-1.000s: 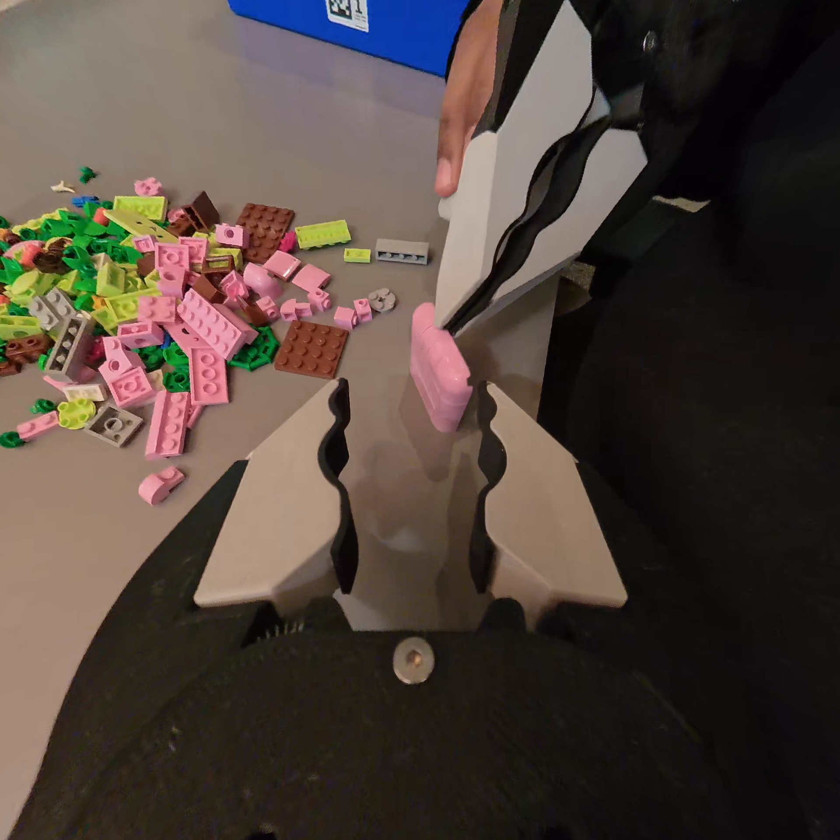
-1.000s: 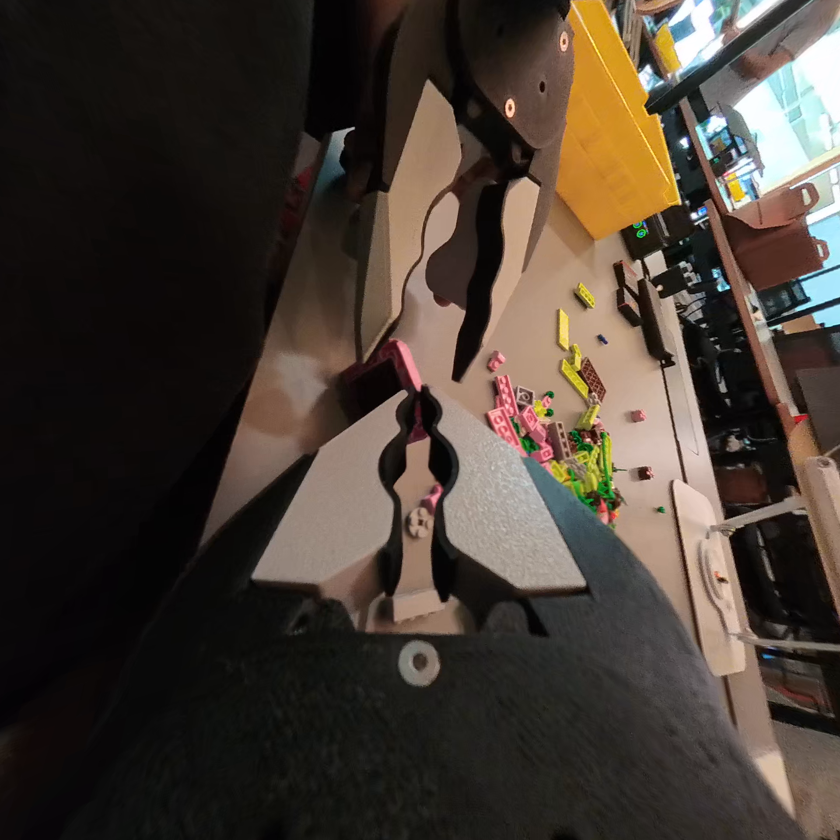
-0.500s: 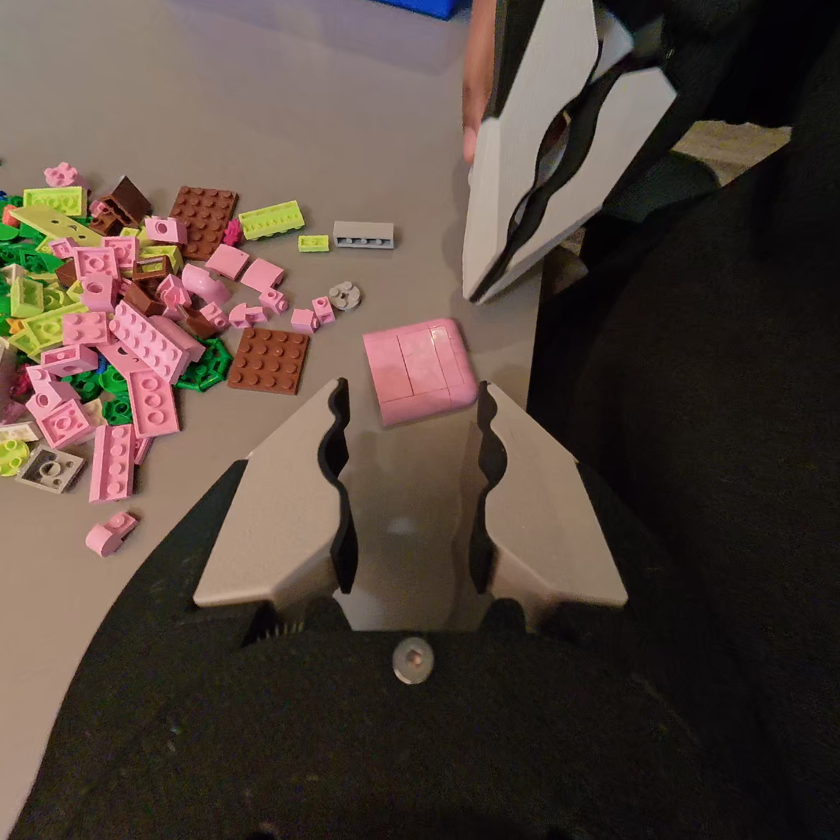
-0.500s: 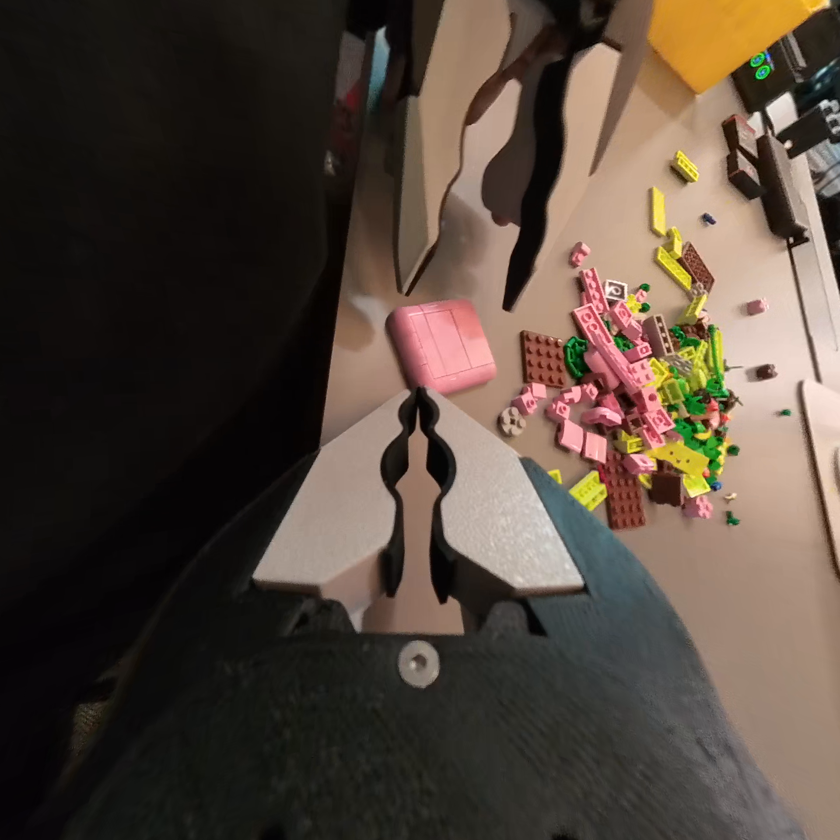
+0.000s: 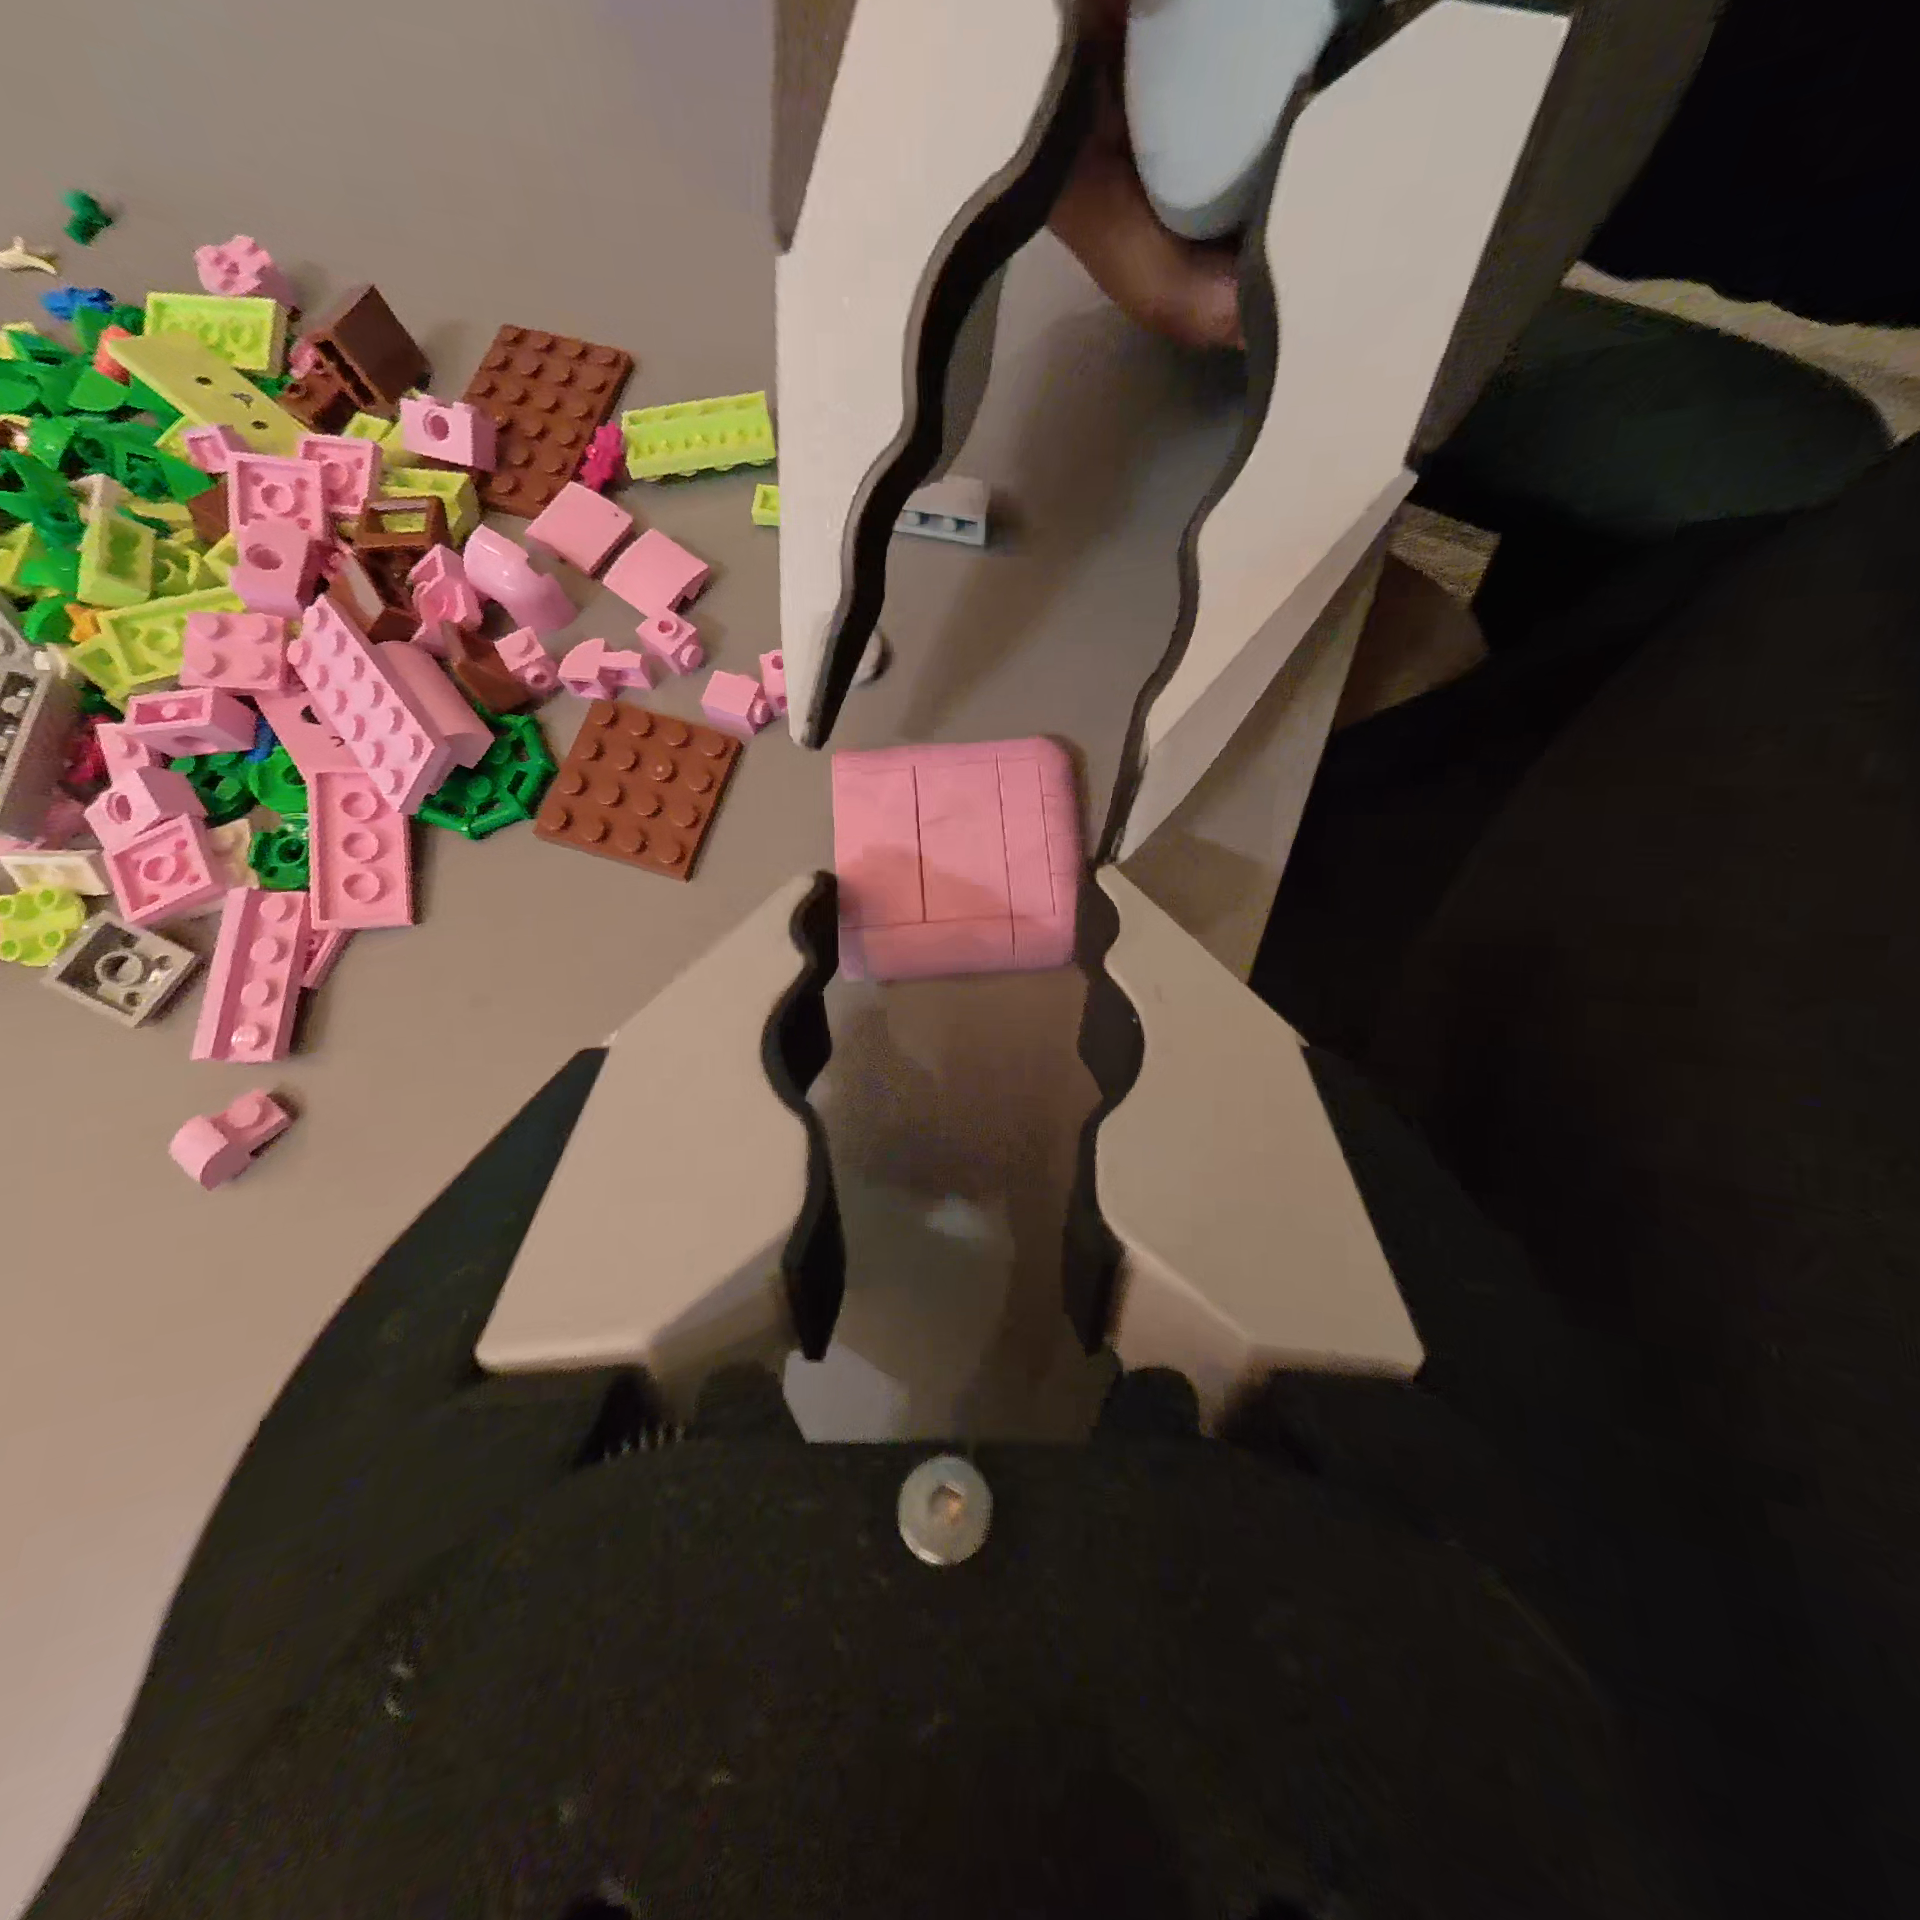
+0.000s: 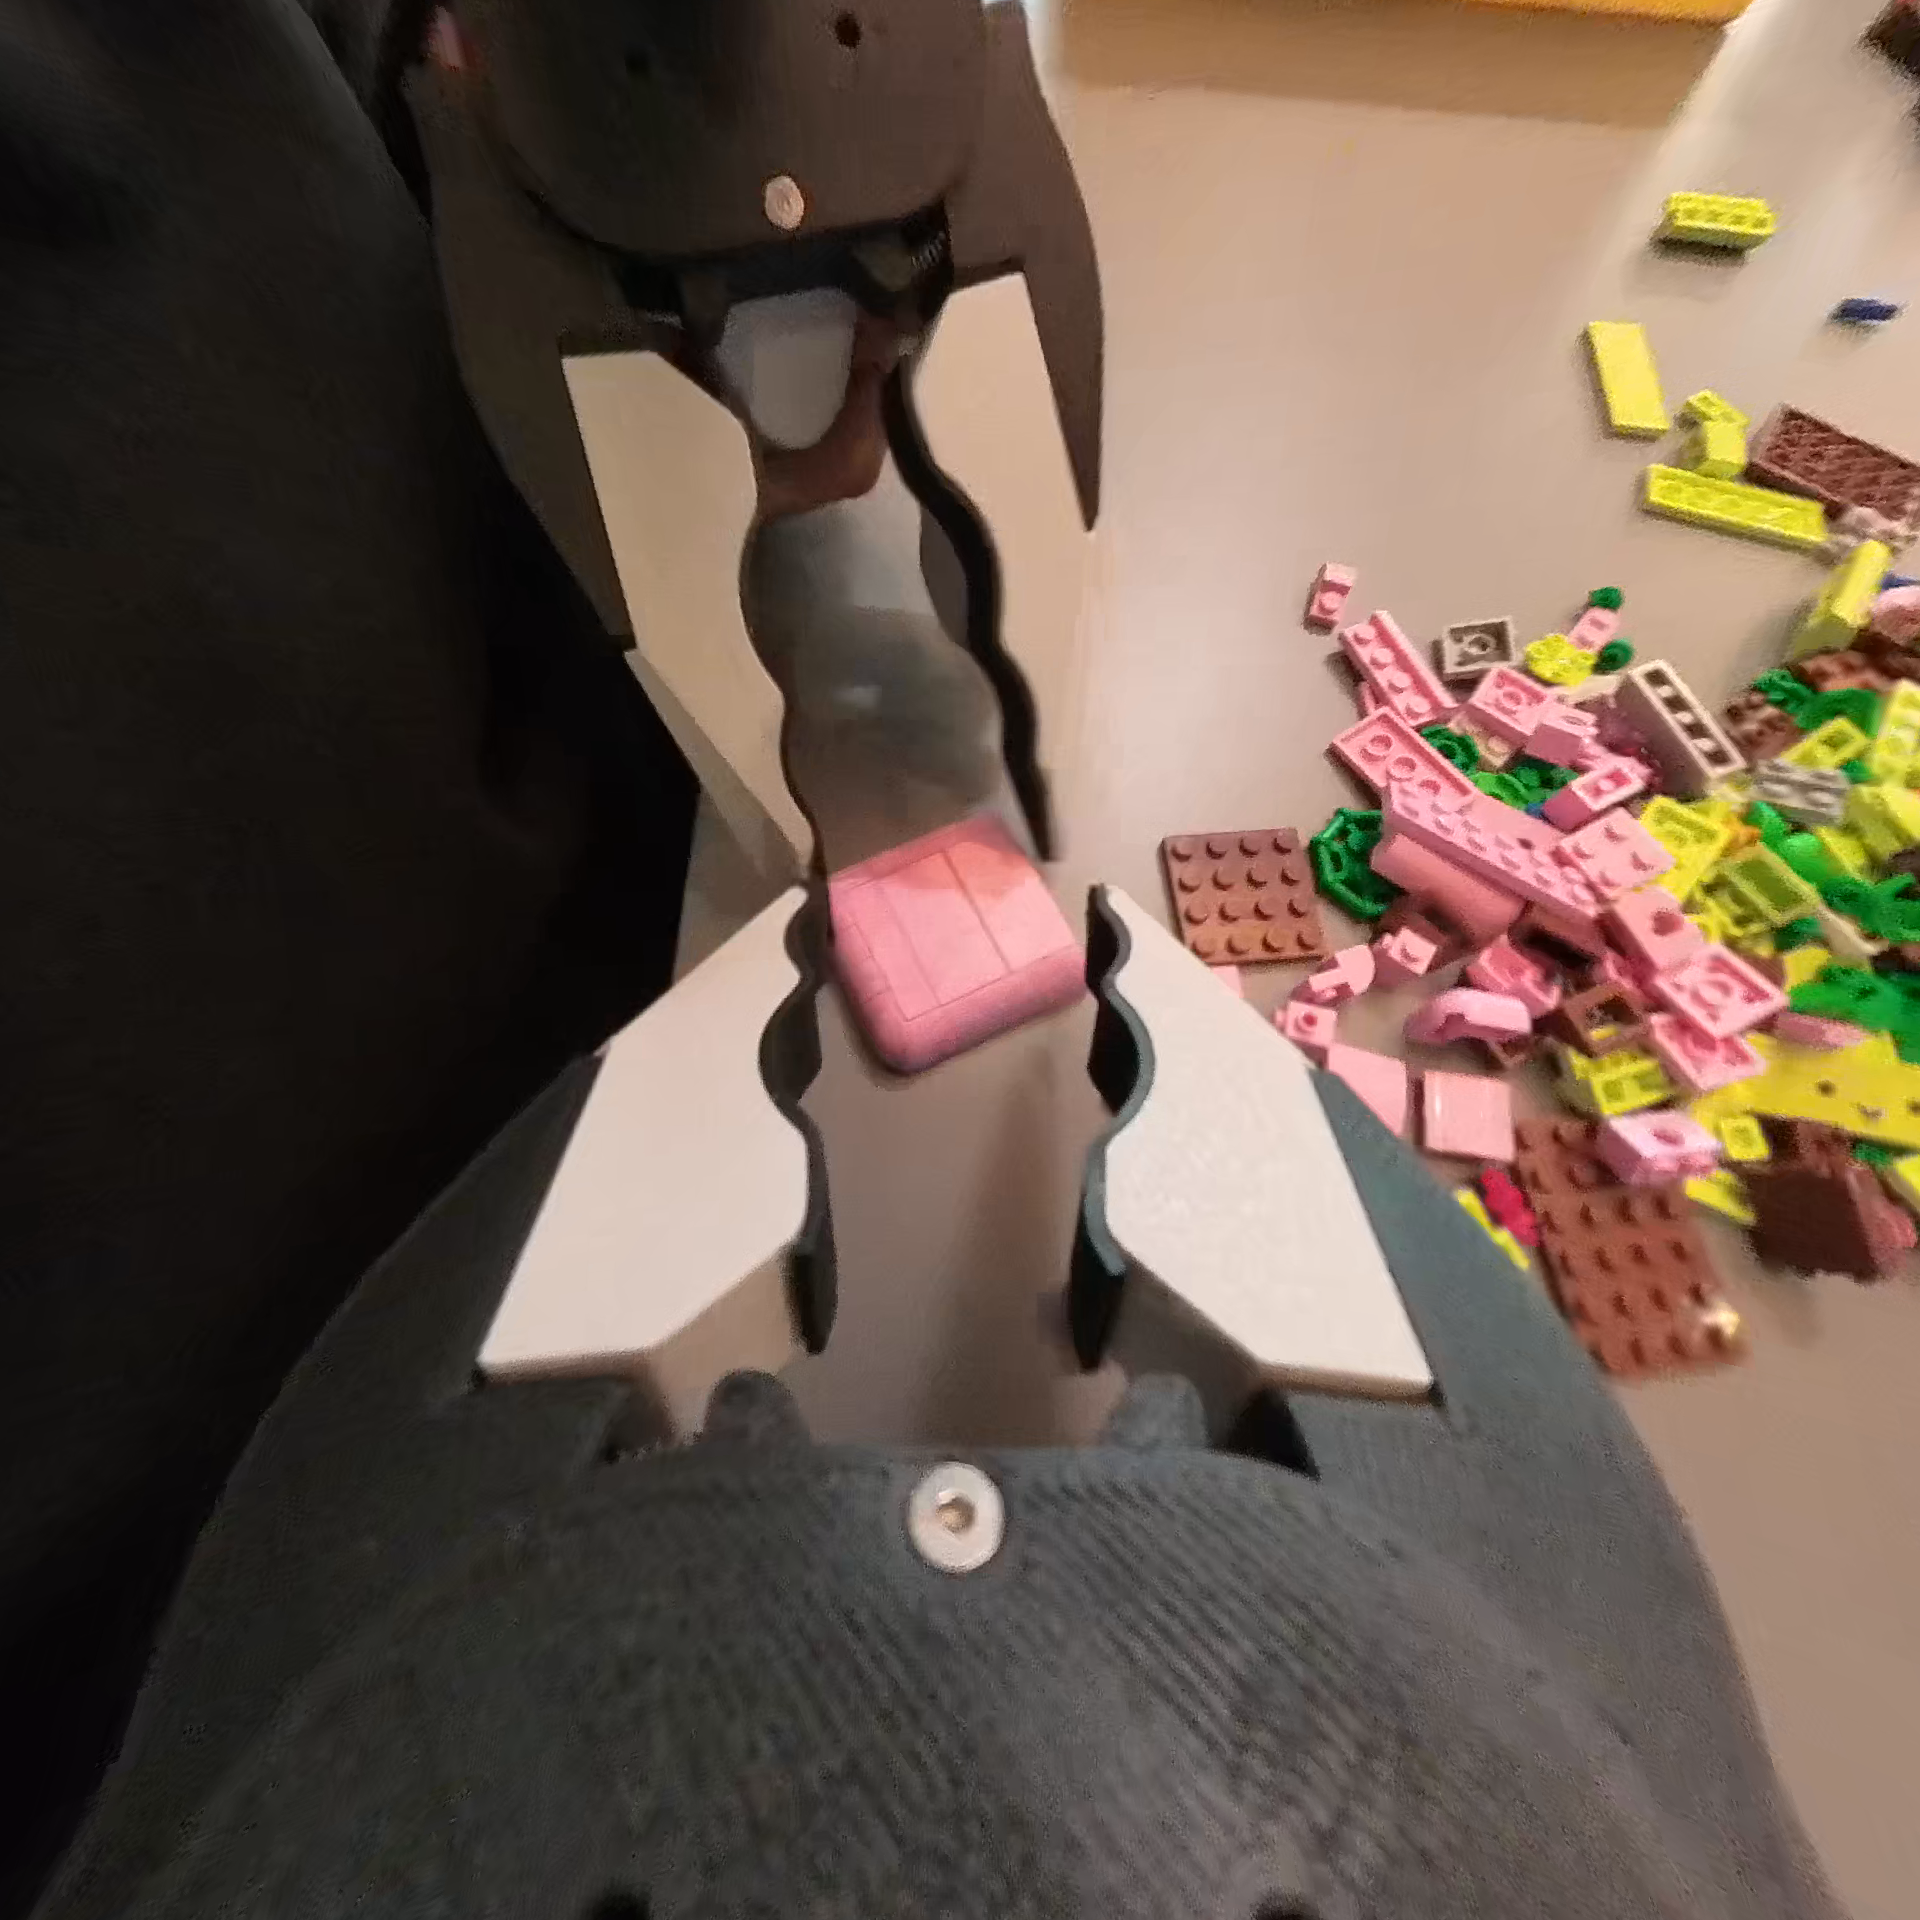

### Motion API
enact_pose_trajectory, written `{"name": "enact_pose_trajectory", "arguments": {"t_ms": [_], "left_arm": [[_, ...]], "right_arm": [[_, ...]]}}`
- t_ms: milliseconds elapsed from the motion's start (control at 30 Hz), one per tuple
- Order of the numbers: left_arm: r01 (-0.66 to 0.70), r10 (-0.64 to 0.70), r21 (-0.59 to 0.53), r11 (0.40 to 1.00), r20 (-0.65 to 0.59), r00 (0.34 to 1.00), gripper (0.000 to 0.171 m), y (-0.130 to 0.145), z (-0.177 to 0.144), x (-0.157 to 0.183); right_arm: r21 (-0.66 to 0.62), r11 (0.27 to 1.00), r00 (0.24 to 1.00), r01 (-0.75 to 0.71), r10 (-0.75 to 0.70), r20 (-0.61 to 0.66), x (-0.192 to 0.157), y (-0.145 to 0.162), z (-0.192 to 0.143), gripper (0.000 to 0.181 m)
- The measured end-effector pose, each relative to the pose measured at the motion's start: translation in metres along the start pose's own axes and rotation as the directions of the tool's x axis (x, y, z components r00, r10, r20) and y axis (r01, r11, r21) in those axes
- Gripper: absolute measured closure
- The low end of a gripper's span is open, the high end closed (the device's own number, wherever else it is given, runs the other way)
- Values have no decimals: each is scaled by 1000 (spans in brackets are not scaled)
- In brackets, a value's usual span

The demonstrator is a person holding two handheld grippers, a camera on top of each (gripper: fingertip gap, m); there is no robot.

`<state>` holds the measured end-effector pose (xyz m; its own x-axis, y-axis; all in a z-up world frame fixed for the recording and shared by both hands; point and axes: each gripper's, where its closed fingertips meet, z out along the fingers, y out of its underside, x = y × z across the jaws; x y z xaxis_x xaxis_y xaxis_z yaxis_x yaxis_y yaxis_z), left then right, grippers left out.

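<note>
Both tongs are released and face each other over a pink block (image 5: 956, 857) lying flat on the tabletop (image 5: 416, 135). Left tongs (image 5: 956, 894) and right tongs (image 6: 951, 909) flank it; a brick pile (image 5: 260, 623) lies just beside.

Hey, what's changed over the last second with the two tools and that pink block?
The right tool let go of the pink brick assembly, which went from held on edge to lying flat on the table. It then opened from shut and now faces the open left tool, both tips bracketing the assembly. The left tool stayed open; the loose brick pile looks undisturbed.
</note>
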<state>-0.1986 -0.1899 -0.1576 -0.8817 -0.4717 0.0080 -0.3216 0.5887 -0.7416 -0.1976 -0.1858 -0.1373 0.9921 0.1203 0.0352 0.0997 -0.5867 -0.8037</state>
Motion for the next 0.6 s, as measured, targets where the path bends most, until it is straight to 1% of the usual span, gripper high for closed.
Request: {"name": "enact_pose_trajectory", "arguments": {"t_ms": [67, 133, 200, 300, 400, 467, 500, 533, 567, 600], "left_arm": [[3, -3, 2, 1000, 12, 1000, 128, 2, -2, -4], [-5, 5, 1, 1000, -17, 1000, 128, 4, -5, -3], [-30, 30, -1, 1000, -48, 998, 127, 7, -8, -1], [-80, 80, 0, 997, -86, 993, 127, 10, -11, 1], [-87, 86, -3, 996, -115, 990, 127, 13, -12, 2], [-64, 63, -5, 998, -126, 990, 128, 13, -13, 1], [-46, 46, 1, 999, -111, 993, 143, 12, -13, -3], [-28, 29, 10, 1000, -60, 998, 171, 10, -13, -12], [-34, 35, -39, 999, 15, 999, 171, 18, -11, -25], [-85, 86, -29, 996, 46, 995, 171, 17, -13, -29]], "right_arm": [[-27, 999, 998, 22, -20, 66, 2, -2, 5, 134], [-52, 998, 993, 25, -18, 118, 5, -2, 9, 133], [-105, 994, 983, 11, 9, 186, 5, 2, 14, 130], [-151, 988, 957, -15, 58, 284, -2, 7, 20, 133], [-145, 989, 943, -31, 78, 325, -8, 5, 26, 144], [-151, 987, 948, -54, 99, 302, -5, 4, 27, 148], [-148, 986, 952, -72, 112, 284, -3, 3, 27, 153], [-131, 987, 957, -91, 123, 264, -1, 0, 28, 174], [-115, 989, 961, -94, 120, 248, 0, -1, 28, 181], [-144, 986, 953, -87, 124, 277, -8, 4, 31, 181]]}}
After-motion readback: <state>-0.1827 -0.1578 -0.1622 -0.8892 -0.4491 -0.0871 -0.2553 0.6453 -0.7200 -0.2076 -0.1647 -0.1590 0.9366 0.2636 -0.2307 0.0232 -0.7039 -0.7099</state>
